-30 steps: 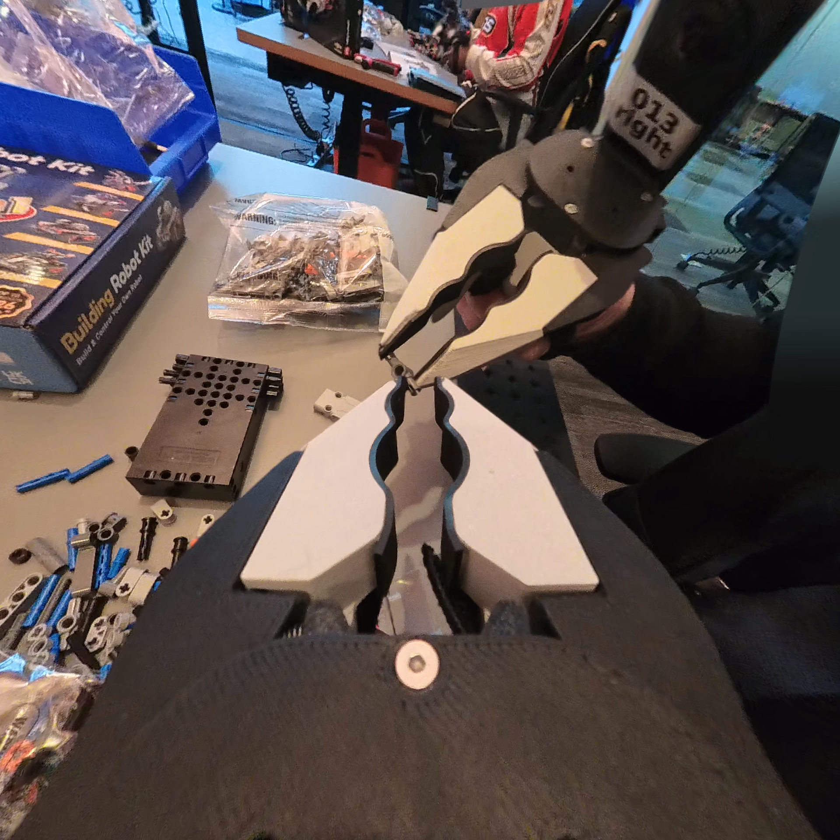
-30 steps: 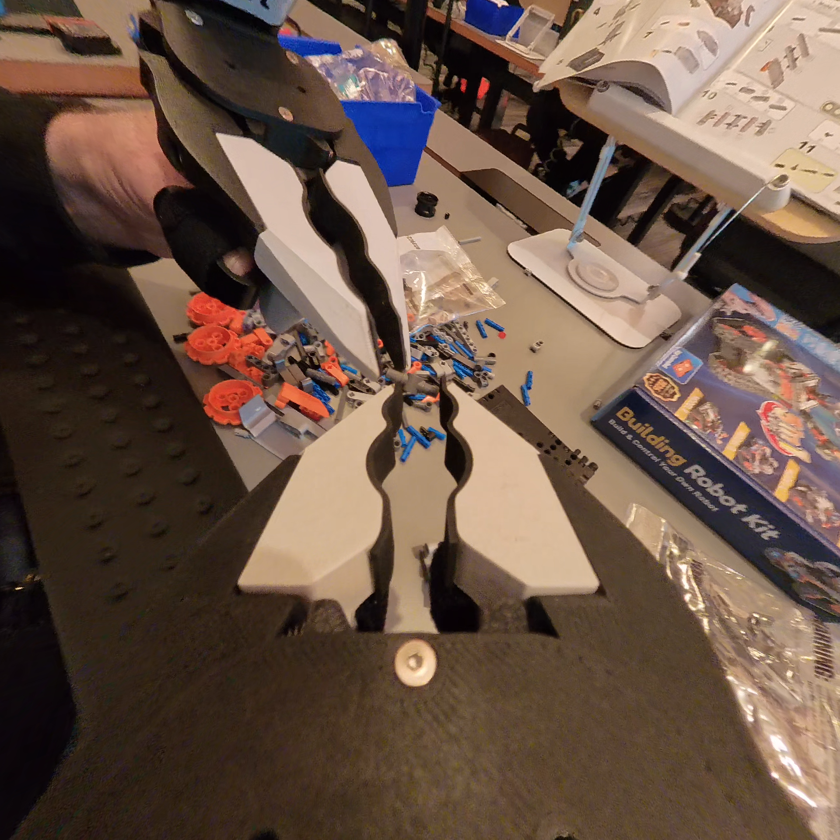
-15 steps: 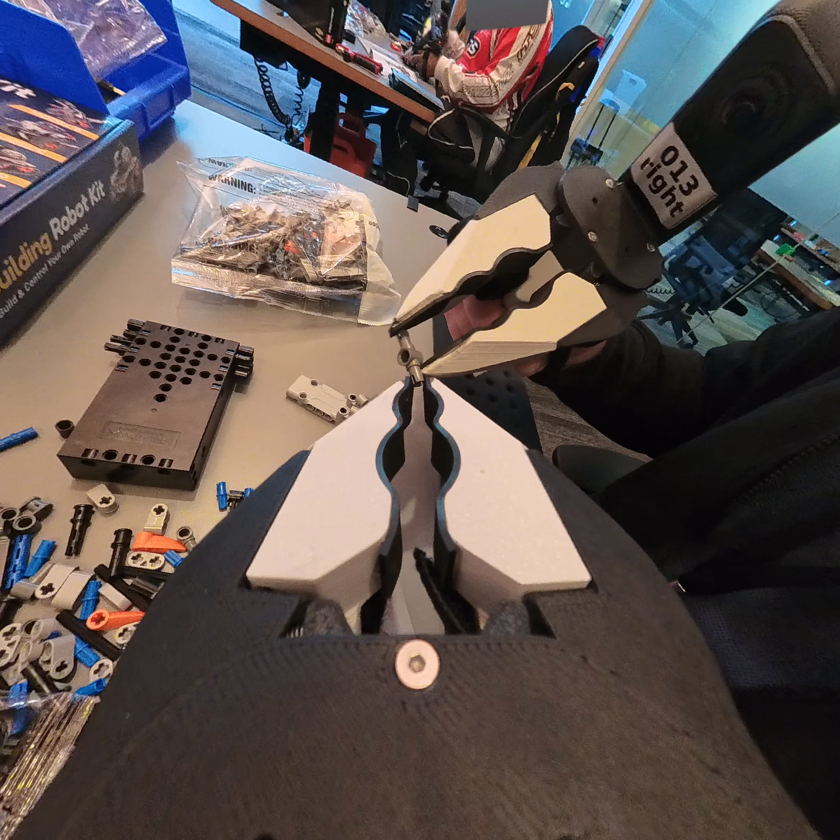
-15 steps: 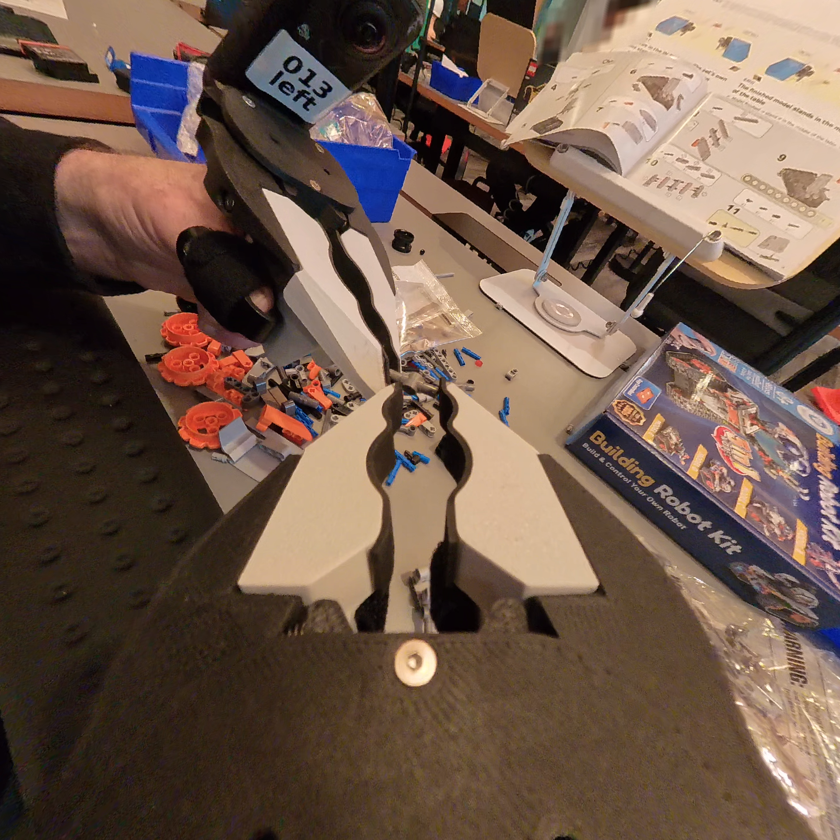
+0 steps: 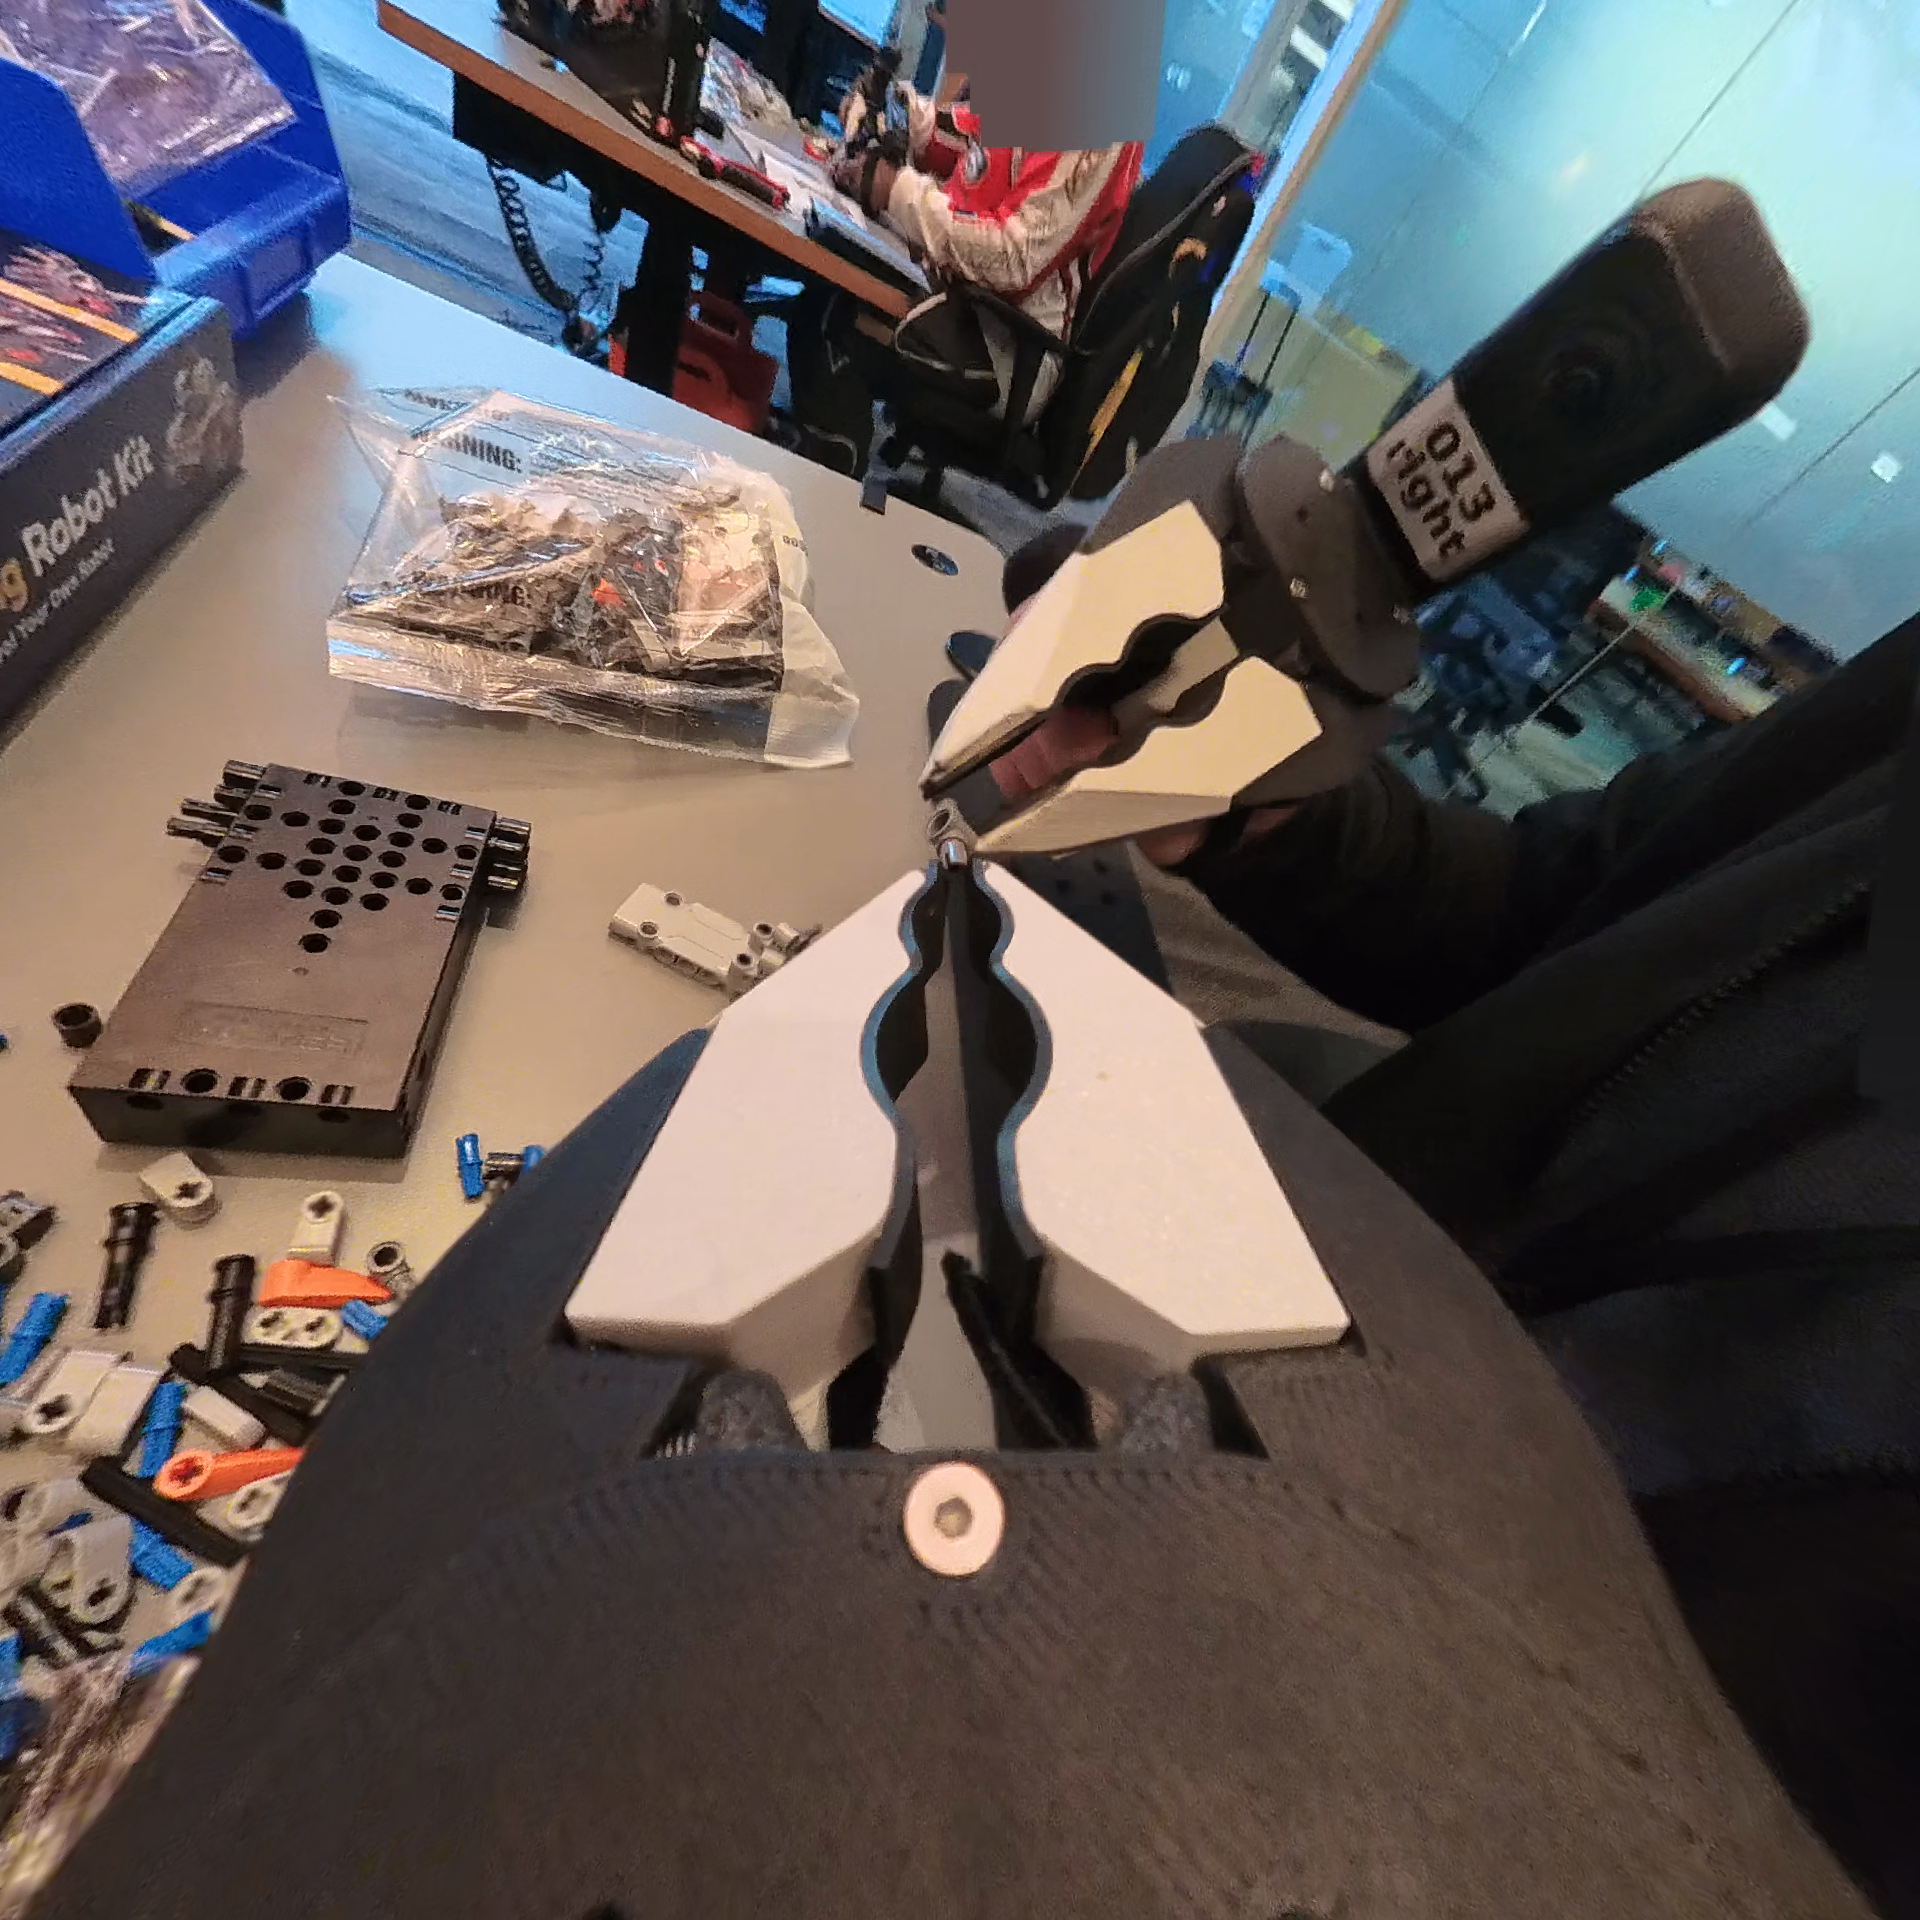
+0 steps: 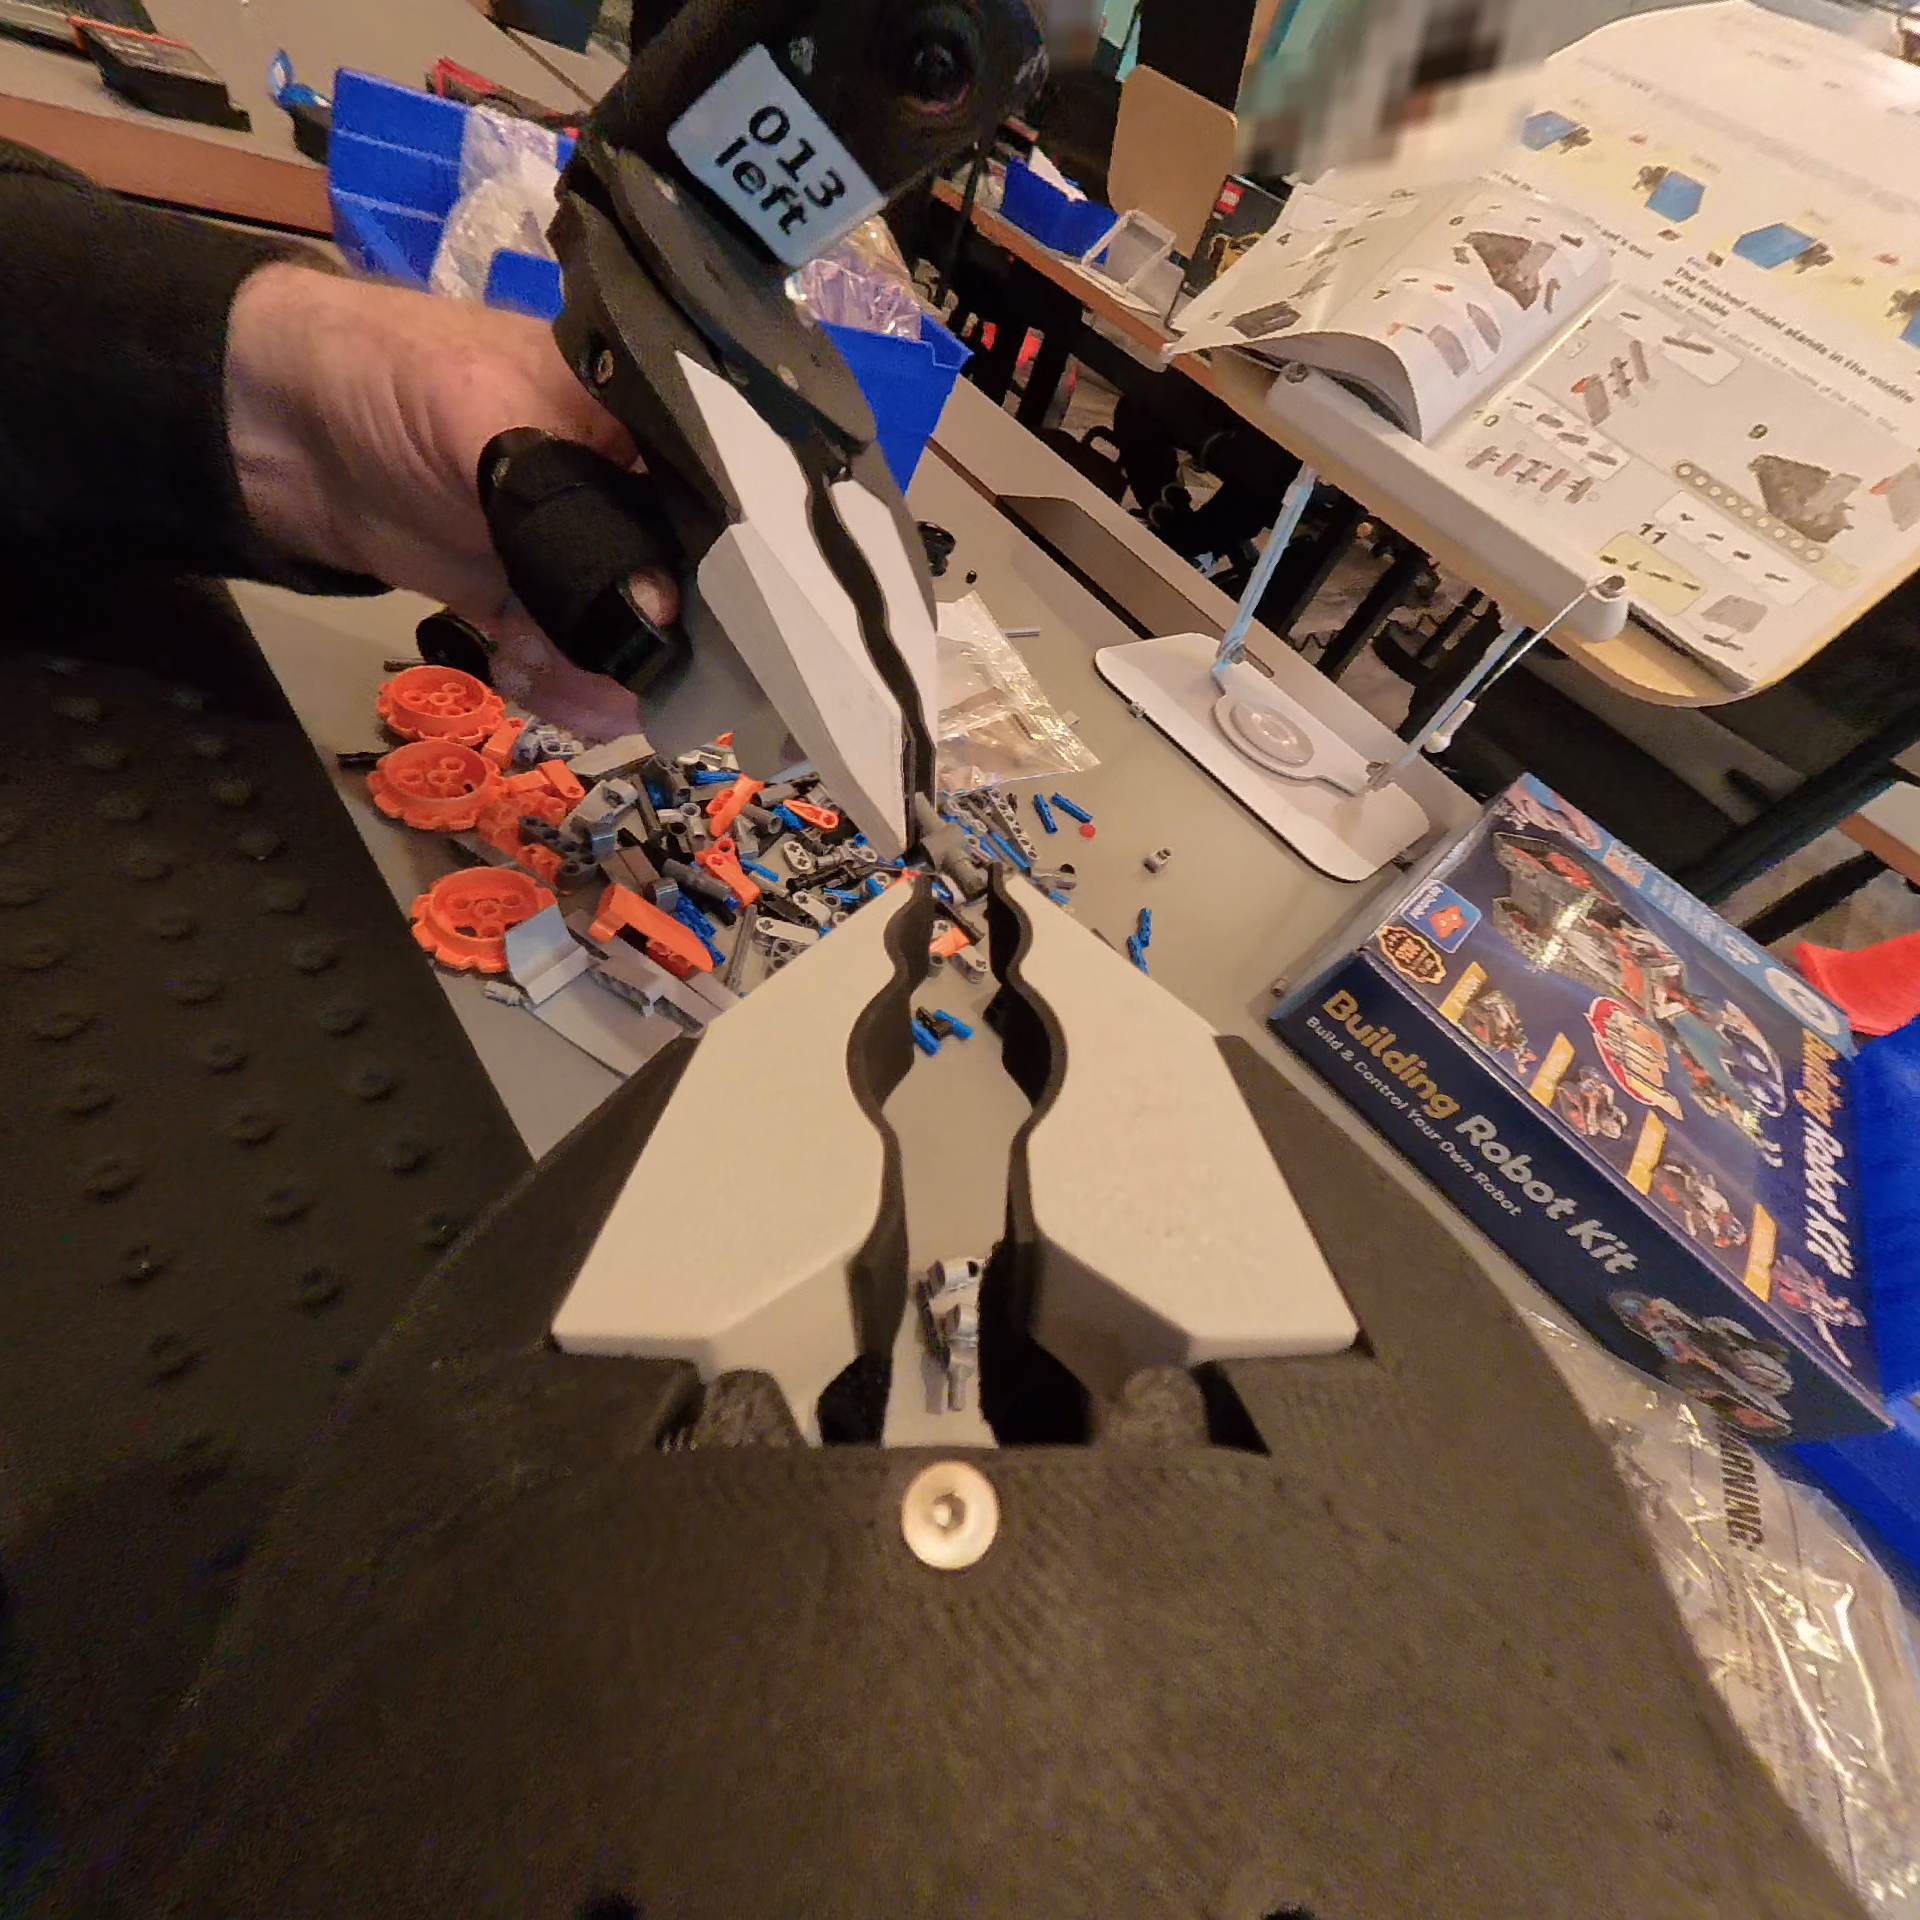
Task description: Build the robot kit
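My left gripper (image 5: pixel 948 883) is shut, its tips pinching the end of a small grey connector piece (image 5: pixel 945 831). My right gripper (image 5: pixel 954 805) comes in from the upper right, and its jaws stand narrowly apart, closed on the same piece from the other end. In the right wrist view my right gripper (image 6: pixel 956 888) meets the left gripper (image 6: pixel 914 821) tip to tip, with the grey piece (image 6: pixel 961 860) between them. Both are held in the air above the grey table (image 5: pixel 260 675). Most of the piece is hidden by the fingertips.
On the table lie a black perforated plate (image 5: pixel 301 966), a clear bag of parts (image 5: pixel 582 603), a grey beam (image 5: pixel 696 930), a loose parts pile (image 6: pixel 665 862) with orange wheels (image 6: pixel 436 774), a blue kit box (image 6: pixel 1579 1122) and a booklet on a stand (image 6: pixel 1558 343). A person sits at the far desk (image 5: pixel 997 208). The tips of both grippers are at nearly the same place. Both grippers' tips are roughly 15 cm from the black perforated plate (image 5: pixel 301 966).
My left gripper's jaws have closed from a small gap onto the grey piece. Both grippers have drawn back and tilted slightly, staying tip to tip.
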Tool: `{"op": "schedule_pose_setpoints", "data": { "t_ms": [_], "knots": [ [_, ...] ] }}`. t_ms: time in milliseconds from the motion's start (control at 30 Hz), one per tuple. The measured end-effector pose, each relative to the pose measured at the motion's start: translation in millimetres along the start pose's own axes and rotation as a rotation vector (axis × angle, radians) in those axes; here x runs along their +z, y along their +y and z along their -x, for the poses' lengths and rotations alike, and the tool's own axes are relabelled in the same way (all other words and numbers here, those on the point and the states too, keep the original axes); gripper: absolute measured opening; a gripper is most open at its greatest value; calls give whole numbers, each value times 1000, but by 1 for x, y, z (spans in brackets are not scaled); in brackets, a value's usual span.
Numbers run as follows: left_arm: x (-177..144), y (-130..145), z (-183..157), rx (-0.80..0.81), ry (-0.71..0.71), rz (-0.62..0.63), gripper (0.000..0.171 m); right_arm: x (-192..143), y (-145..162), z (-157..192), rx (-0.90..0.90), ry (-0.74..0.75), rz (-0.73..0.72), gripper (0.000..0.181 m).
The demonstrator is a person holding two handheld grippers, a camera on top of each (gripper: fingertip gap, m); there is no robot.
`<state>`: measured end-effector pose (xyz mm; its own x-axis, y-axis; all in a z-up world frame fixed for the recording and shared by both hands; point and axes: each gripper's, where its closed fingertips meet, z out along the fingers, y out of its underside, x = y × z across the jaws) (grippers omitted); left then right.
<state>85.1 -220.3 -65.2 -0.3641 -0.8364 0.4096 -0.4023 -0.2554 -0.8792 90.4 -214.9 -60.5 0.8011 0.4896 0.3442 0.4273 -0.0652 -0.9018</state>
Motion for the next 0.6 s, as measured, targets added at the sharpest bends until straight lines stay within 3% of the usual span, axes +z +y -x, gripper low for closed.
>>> {"op": "schedule_pose_setpoints", "data": {
  "t_ms": [200,433,600],
  "knots": [
    [4,1,-10,56,56,47,0,-2,-3,5,41,-59,-45,8],
    [5,0,-20,-2,188,70,0,-12,-8,15,65,-166,-105,9],
    [7,1,-26,-56,295,94,0,-16,-13,15,7,-147,-133,6]
  ]
}}
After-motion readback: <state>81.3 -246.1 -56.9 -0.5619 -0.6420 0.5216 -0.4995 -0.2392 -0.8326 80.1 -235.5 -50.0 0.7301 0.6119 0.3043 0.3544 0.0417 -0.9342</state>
